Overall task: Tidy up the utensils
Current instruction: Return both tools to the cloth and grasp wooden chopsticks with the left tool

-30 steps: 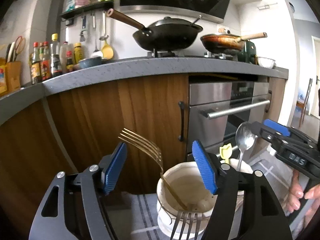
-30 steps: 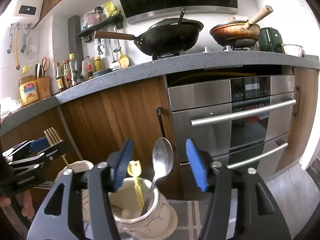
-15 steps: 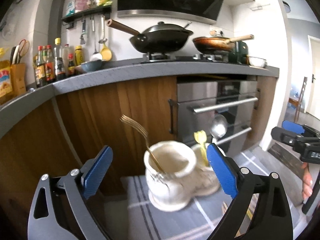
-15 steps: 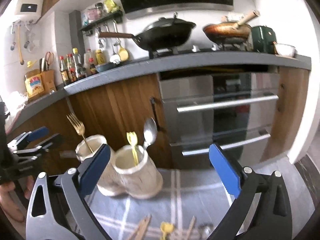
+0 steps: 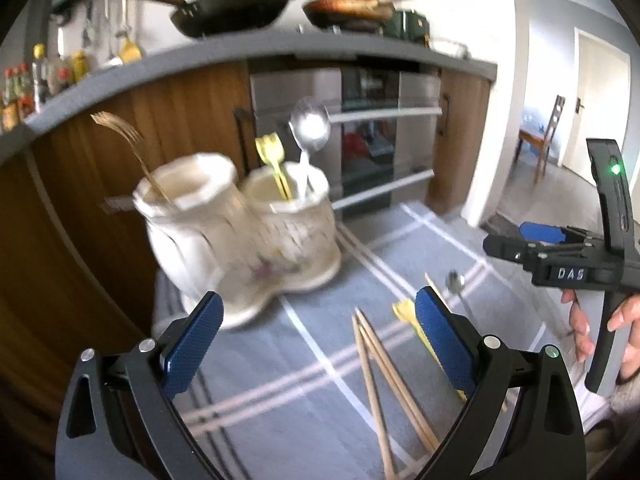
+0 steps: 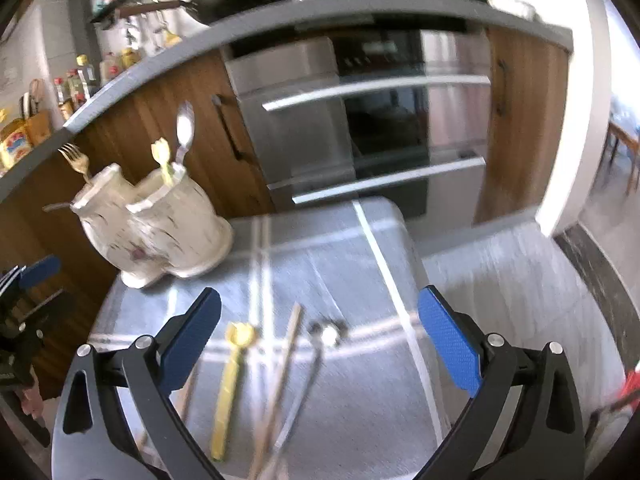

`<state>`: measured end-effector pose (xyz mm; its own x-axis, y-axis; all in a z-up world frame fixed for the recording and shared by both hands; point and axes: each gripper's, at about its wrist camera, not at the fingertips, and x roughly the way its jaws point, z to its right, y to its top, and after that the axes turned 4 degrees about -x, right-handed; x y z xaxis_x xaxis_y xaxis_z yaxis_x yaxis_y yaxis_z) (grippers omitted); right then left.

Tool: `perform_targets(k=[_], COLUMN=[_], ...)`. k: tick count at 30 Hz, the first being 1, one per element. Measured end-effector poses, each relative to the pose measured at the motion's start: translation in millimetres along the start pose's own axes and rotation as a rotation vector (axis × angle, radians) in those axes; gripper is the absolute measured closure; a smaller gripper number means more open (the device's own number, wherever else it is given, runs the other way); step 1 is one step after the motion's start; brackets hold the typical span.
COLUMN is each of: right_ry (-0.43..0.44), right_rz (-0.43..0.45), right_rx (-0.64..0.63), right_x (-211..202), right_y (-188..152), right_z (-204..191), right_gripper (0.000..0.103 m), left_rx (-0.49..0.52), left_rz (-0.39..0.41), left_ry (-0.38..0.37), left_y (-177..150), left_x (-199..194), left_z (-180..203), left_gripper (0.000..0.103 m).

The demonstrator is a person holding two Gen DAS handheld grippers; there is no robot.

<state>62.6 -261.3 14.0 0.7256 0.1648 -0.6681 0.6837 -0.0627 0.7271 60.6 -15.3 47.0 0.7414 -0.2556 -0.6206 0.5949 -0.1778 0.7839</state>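
Right wrist view: both tongs, right (image 6: 320, 332) and left (image 5: 316, 340), are gaping wide and empty, having just been opening, probably lining up for the chopsticks (image 6: 280, 380) and spoons (image 6: 316, 364) lying loose on the worktop (image 6: 360, 264), near the holder (image 6: 156, 224).

a two-cup holder (image 6: 160, 224) is set at the far left corner of a cloth-covered table (image 6: 360, 264). a fork (image 6: 76, 162) is stood in its left cup; a spoon (image 6: 185, 128) and what seems a small plastic utensil (image 6: 162, 158), blurred, are stood in the right cup. nearer on the cloth, chopsticks (image 5: 384, 372), a second plastic utensil (image 6: 230, 376) and a second spoon (image 6: 316, 356) are laid side by side. beyond the table, an oven (image 6: 360, 120) is built in under a counter (image 6: 280, 20).
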Motion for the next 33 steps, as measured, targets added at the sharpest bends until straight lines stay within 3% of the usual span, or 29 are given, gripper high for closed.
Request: perform_targets(k=[8, 11, 16, 19, 23, 29, 33], right_ry=[-0.020, -0.018, -0.012, -0.029, -0.040, -0.031, -0.040], right_rz=[-0.074, -0.113, -0.109, -0.094, -0.088, -0.091, -0.106], right_rx=[-0.029, -0.070, -0.141, -0.175, -0.187, -0.191, -0.202], right_x=[22.2, 30.2, 32.8, 35.1, 41.7, 48.7, 55.0], right_y=[-24.5, -30.1, -34.0, -34.2, -30.4, -26.1, -25.9], right_z=[13.0, 8.4, -5.5, -9.3, -9.5, -10.7, -12.9], right_gripper=[0.006, 0.011, 0.023, 0.039, 0.053, 0.065, 0.068], left_rx=[0.059, 0.062, 0.074, 0.090, 0.078, 0.086, 0.085], left_rz=[-0.164, -0.205, -0.248, -0.254, -0.279, -0.301, -0.308], left_ry=[-0.033, -0.042, -0.076, -0.085, -0.097, -0.103, -0.109], left_y=[-36.8, -42.7, -45.7, -47.0, -49.9, -52.5, -53.4], left_x=[48.6, 58.1, 64.6, 64.0, 67.8, 66.6, 67.2], left_z=[11.5, 12.3, 16.0, 19.5, 19.7, 20.5, 20.7], left_gripper=[0.010, 0.013, 0.025, 0.036, 0.053, 0.065, 0.066])
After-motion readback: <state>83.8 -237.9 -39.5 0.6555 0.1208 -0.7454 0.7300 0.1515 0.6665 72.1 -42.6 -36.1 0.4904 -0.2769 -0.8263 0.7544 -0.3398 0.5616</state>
